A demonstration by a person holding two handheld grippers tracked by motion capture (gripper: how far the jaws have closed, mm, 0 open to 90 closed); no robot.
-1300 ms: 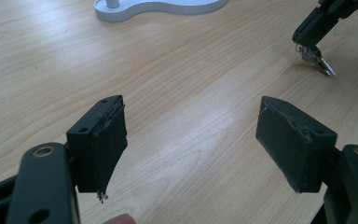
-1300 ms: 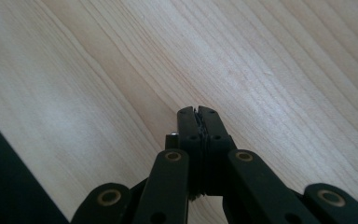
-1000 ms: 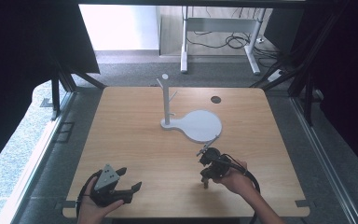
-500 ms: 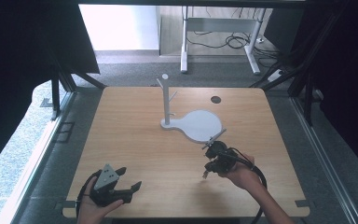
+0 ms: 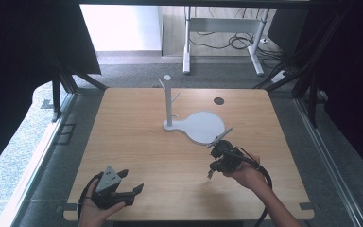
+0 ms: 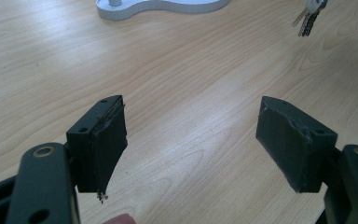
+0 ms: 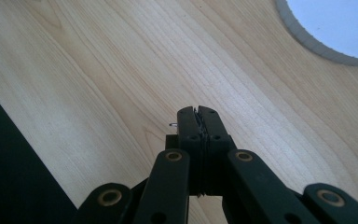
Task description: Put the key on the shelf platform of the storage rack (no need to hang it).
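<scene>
Lifted off the table and carried nearer the white stand [image 5: 199, 126] just ahead, the right gripper [image 5: 210, 174] stays clenched on the dangling keys [image 6: 310, 17], likely bound for a peg, while the left gripper [image 5: 134, 191] rests released.

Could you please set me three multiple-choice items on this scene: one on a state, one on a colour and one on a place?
1. How do the left tongs stand?
A. Open, with nothing between them
B. Shut on a cup
C. Shut on a cloth

2. What colour is the stand on the table?
A. Red
B. Black
C. White

3. Where are the keys?
A. On a peg of the stand
B. Hanging below the right tongs
C. On the floor

Answers: 1 A, as the left gripper view shows a wide gap with bare wood between the pads. 2 C, as the post and round base are white in the high view. 3 B, as the keys dangle under the shut right tongs.
</scene>
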